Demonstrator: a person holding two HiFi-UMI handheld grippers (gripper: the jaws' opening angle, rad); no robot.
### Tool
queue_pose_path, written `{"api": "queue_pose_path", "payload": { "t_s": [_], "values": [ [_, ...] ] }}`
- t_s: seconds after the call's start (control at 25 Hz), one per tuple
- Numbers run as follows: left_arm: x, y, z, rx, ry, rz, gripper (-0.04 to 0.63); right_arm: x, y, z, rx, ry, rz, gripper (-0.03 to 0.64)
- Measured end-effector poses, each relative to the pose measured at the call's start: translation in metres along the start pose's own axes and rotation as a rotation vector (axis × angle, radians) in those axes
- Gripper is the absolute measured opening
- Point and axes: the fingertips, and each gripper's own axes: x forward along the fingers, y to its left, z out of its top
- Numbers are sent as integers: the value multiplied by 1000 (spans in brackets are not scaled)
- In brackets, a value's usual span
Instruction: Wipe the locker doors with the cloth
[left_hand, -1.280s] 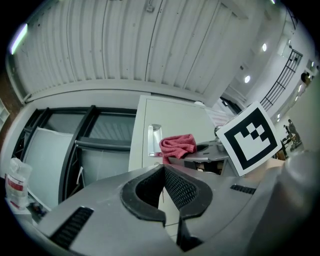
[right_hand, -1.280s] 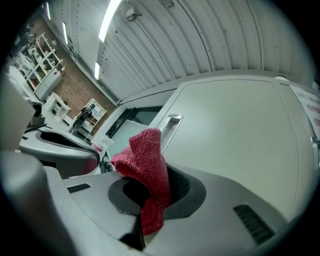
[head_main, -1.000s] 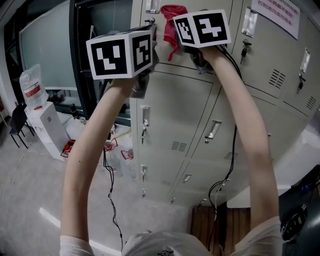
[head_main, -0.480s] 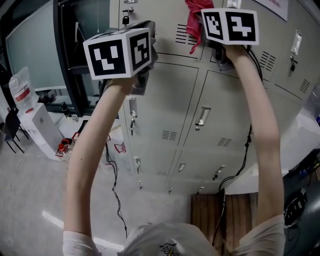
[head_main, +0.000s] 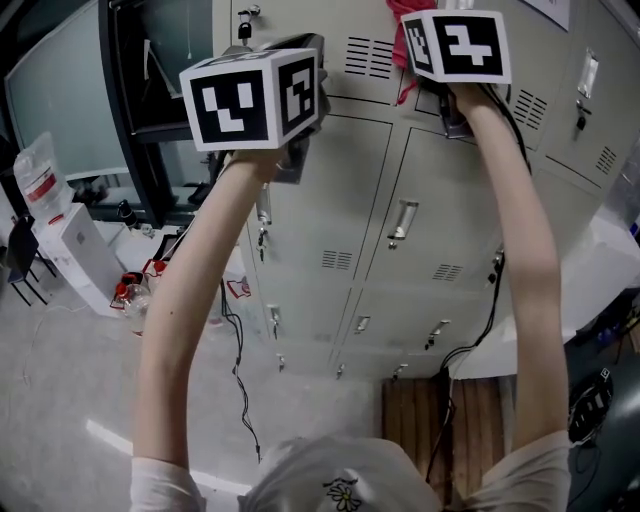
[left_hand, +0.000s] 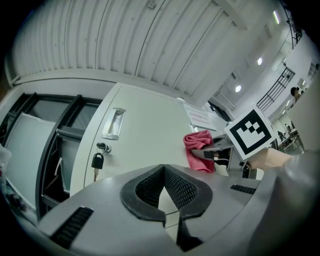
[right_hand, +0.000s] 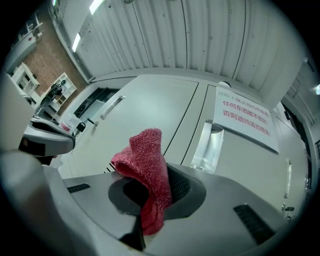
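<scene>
Right gripper (right_hand: 154, 202) is clamped on the red cloth (right_hand: 147, 155), which sticks up from its jaws in front of the top locker doors (head_main: 330, 200). Left gripper (left_hand: 164, 172) is squeezed shut with nothing in it, held up beside the other one. Only the right gripper view shows a white sign (right_hand: 245, 116) with red letters on a door. Only the left gripper view shows a key (left_hand: 97, 161) hanging in a lock. In the head view the marker cube (head_main: 455, 45) hides most of the cloth, and the top edge cuts it off. I cannot tell if the cloth touches the door. A second ago more of the cloth showed, and it sat lower in that view.
</scene>
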Motion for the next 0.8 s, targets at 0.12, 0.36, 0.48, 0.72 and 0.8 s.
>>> {"api": "queue_pose_path", "payload": {
  "t_s": [0.12,0.36,0.48,0.72,0.8],
  "values": [
    [-2,0,0,-3,4,-3,16,-2,-9,-5,10,12,-27,31],
    [-7,4,4,-5,2,-2,16,-4,-17,-11,41,16,-35,31],
    [-11,6,0,-10,11,-1,17,-3,-16,-11,45,20,-44,31],
    [-24,22,-7,-20,31,16,16,-5,-17,-8,86,20,-55,31],
    [-30,31,-10,-23,37,27,17,-7,-14,-7,116,2,-50,31]
  ]
}}
